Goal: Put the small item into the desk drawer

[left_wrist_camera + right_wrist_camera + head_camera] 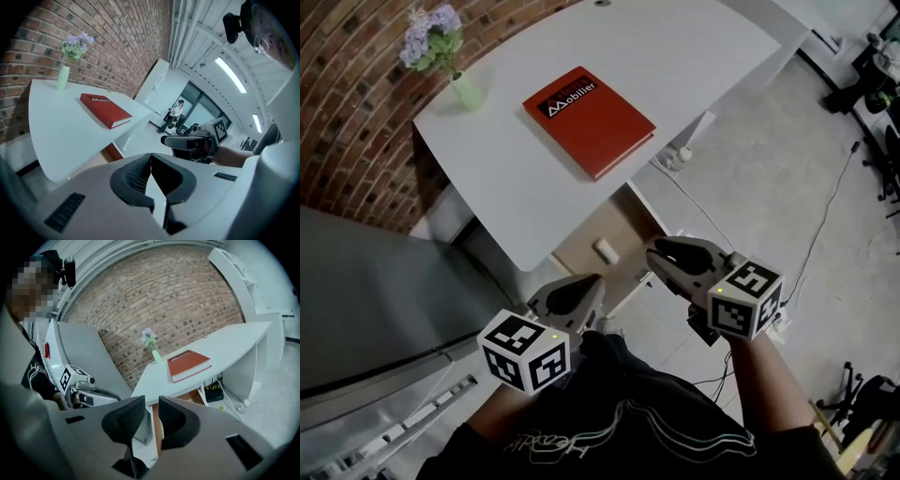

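The desk drawer [579, 246] stands pulled out under the white desk [694, 56], its tan inside showing. A small white item [606, 249] lies in it. My left gripper [596, 283] hovers at the drawer's near left corner, its jaws closed tip to tip with nothing in them [151, 154]. My right gripper [658, 251] hangs just right of the drawer's front, above the floor. Its jaws stand a narrow gap apart with nothing between them [152, 401]. Each gripper view shows the other gripper across from it.
A red book [589, 120] lies on the desk and a pale green vase of lilac flowers [467, 89] stands at its far left corner. A brick wall [347, 84] runs behind. A grey panel [375, 300] is at my left. Cables [825, 234] trail over the floor on the right.
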A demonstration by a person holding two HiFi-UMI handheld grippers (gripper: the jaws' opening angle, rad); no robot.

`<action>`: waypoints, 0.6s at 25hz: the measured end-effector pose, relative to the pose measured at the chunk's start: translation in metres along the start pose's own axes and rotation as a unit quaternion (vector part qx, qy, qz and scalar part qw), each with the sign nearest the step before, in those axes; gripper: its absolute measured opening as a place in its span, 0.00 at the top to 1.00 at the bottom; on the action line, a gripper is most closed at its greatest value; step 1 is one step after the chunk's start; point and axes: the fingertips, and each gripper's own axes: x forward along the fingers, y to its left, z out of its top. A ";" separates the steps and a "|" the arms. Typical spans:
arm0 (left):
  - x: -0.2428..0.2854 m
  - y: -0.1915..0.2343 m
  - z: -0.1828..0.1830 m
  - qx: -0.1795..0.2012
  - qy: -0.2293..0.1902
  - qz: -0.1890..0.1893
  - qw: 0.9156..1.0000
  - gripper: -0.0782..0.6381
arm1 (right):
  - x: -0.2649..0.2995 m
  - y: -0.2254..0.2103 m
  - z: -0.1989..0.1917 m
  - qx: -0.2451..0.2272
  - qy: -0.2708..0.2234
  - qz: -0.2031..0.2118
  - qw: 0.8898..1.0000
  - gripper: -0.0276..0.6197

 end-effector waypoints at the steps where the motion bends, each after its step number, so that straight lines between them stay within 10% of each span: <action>1: -0.004 -0.005 0.007 0.003 -0.005 -0.003 1.000 0.86 | -0.006 0.009 0.007 -0.008 -0.008 0.002 1.000 0.80; 15: -0.062 -0.081 0.072 0.059 -0.045 -0.038 0.997 0.86 | -0.073 0.101 0.045 -0.064 -0.041 0.032 0.997 0.87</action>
